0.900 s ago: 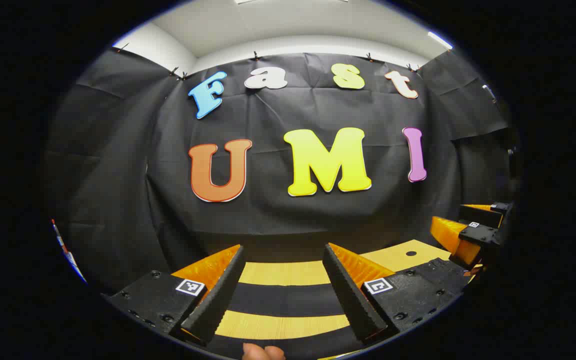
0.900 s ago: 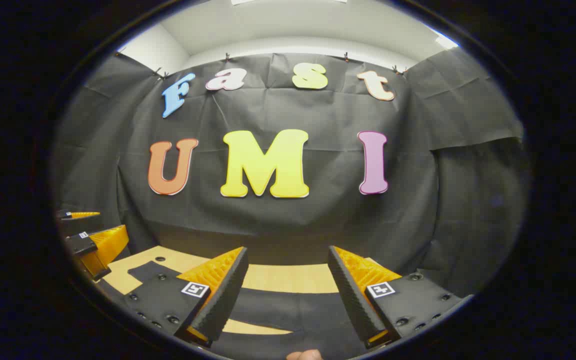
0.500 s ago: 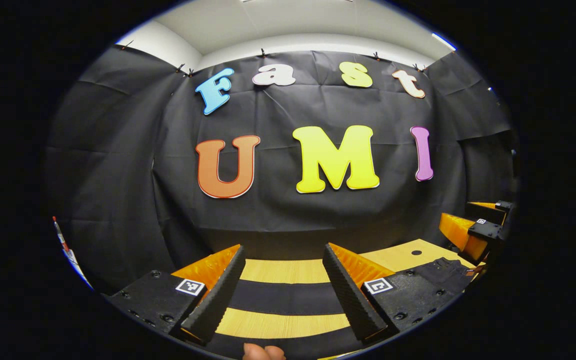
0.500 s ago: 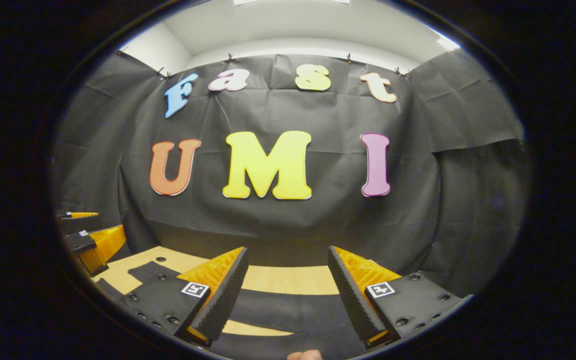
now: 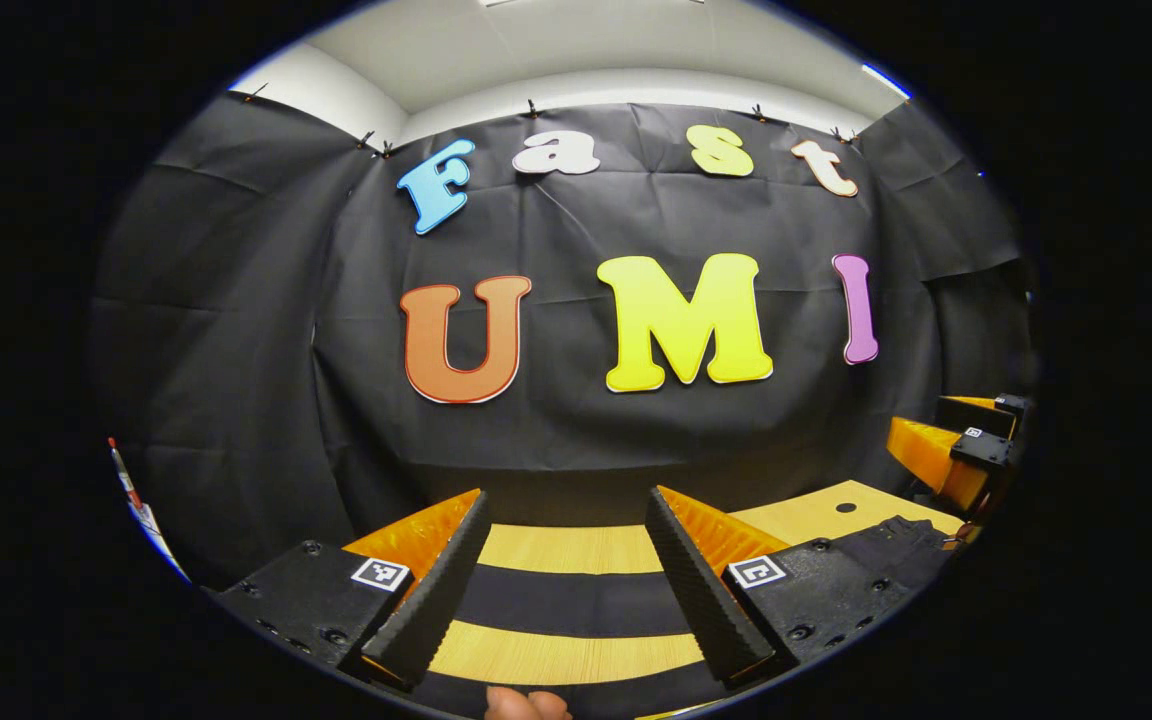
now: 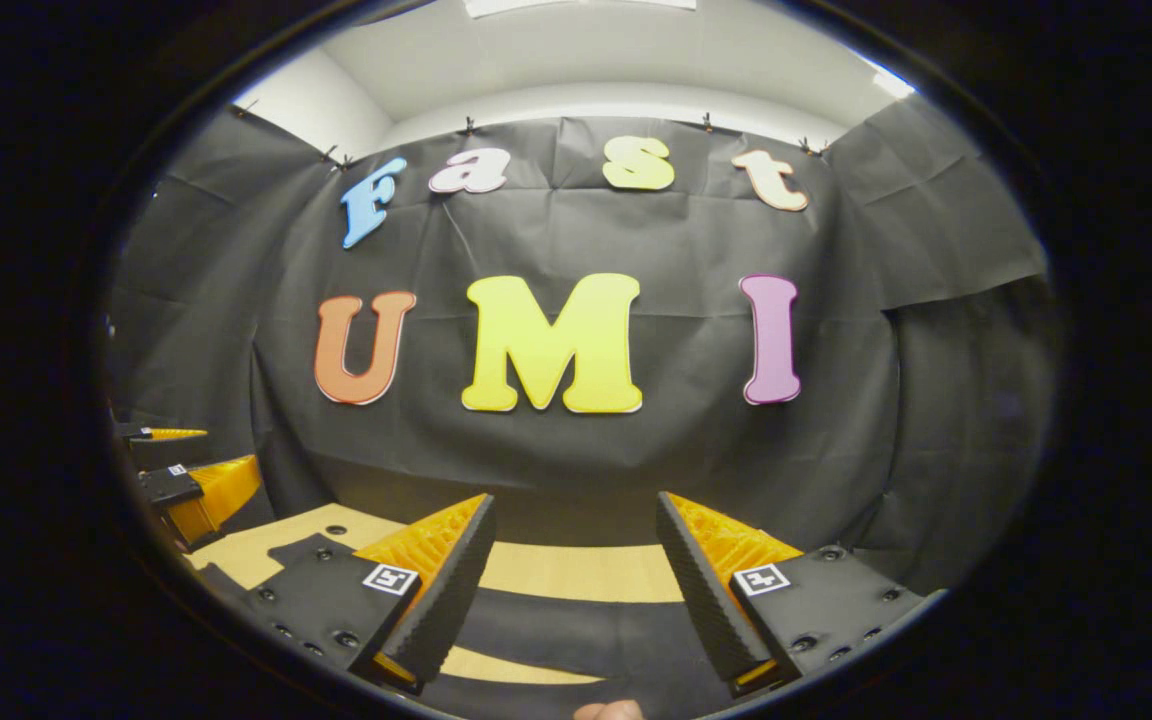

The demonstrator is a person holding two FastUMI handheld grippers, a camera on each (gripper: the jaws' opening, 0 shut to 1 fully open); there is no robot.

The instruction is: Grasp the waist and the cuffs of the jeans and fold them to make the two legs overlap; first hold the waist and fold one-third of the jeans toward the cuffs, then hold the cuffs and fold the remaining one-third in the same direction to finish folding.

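Note:
Black jeans lie flat on the wooden table (image 5: 566,548). In the left gripper view one leg (image 5: 566,600) crosses as a dark band between the fingers, and the waist end (image 5: 901,535) lies at the right. My left gripper (image 5: 566,500) hovers open above the leg, holding nothing. In the right gripper view the jeans (image 6: 576,632) pass under my right gripper (image 6: 576,505), which is open and holds nothing. Each view also shows the other gripper off to the side: the right gripper (image 5: 956,455) and the left gripper (image 6: 191,485).
The booth's black cloth wall (image 5: 576,430) closes off the far side of the table just beyond the jeans. A small round hole (image 5: 845,507) marks the tabletop near the waist. A thumb tip (image 5: 526,705) shows at the bottom edge.
Both grippers have shifted a little, so the wall sits slightly right and lower in each view. In the left gripper view the right gripper has drawn off to the right, uncovering more of the waist.

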